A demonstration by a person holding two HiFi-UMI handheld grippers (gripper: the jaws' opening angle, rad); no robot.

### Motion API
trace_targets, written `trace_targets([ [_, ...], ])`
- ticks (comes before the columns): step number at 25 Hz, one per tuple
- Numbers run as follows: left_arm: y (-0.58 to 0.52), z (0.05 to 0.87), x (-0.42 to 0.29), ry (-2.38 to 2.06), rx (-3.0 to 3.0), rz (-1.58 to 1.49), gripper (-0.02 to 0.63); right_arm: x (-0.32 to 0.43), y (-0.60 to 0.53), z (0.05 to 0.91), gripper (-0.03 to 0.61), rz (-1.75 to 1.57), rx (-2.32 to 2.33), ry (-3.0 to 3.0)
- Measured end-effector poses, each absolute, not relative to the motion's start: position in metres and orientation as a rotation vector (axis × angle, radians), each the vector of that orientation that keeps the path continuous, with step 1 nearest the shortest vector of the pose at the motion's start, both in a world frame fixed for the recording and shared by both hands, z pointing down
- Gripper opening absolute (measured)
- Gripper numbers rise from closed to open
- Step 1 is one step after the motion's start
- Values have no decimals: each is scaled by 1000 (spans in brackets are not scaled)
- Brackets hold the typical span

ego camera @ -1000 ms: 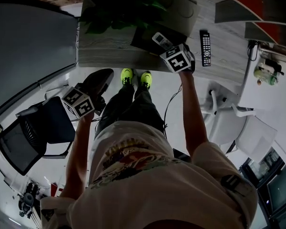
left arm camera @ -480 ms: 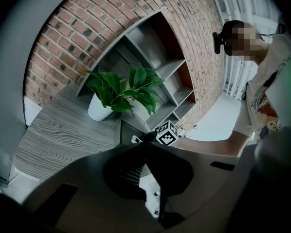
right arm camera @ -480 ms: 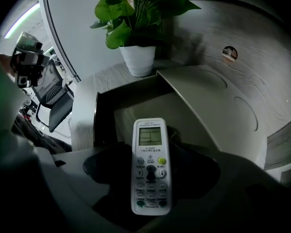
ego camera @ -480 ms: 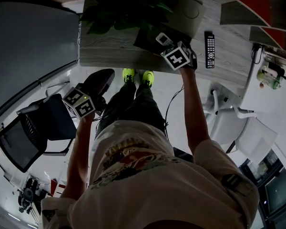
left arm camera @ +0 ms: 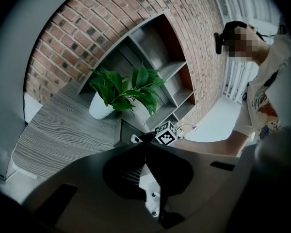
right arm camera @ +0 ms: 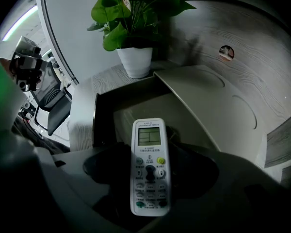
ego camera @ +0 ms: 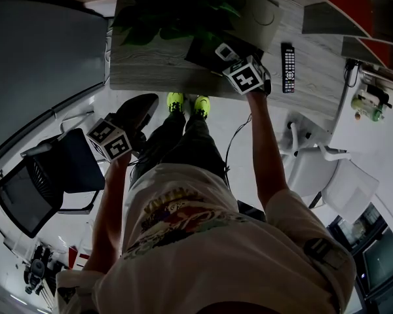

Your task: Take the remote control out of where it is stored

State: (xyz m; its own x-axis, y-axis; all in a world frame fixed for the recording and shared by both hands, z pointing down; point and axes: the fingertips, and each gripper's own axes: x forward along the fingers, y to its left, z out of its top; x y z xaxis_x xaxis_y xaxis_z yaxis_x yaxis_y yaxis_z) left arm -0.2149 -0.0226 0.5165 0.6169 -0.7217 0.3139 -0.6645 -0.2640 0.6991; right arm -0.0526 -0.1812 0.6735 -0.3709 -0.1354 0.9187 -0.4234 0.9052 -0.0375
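Remote point(right arm camera: 149, 166), lower end possibly in shadow

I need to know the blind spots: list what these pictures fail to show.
- White remote, right gripper view: button labels too small to read.
- Box interior, right gripper view: partly hidden behind the white remote.
- Black remote, head view: keys too small.
- Plant, right gripper view: top cut off by the picture's edge.
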Motion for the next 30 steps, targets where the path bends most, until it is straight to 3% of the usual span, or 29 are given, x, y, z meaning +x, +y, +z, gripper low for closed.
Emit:
trace_targets([
  [4, -24, 511, -218, -1090, 2003, -76, 6, -56, -181, 670, 307, 337, 420, -1966],
  [9, -23, 504, -221, -1091, 2033, -107, 6, -48, -183, 675, 249, 321, 481, -1952],
  [30, -15, 482, -237, -1094, 2107, -176, 8, -58, -189, 597, 245, 270, 656, -2055],
])
